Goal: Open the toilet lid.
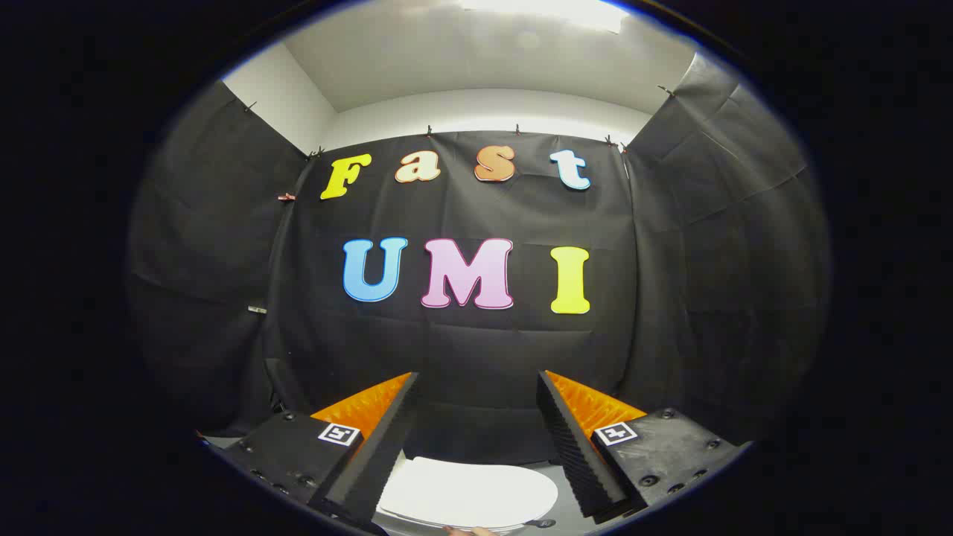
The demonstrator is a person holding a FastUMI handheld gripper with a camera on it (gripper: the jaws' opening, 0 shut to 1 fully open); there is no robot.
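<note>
Gripper view: a flat white oval toilet lid (pixel 469 491) was seen lying closed, below and between the fingers. The black-and-orange gripper (pixel 476 383) was held wide open, nothing gripped or touched.

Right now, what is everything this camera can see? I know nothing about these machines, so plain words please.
Toilet lid: one, white, lying flat and closed, low down between the two fingers of the tool.
Cloth wall: black, hung on three sides of the booth, beyond the lid.
Upper wall: white, above the cloth.
Ceiling light: one, bright, overhead.
Tool: one, black with orange finger backs, its two fingers spread wide apart and touching nothing; each carries a small square black-and-white marker.
Fingers: two, ribbed black pads, either side of the lid.
</note>
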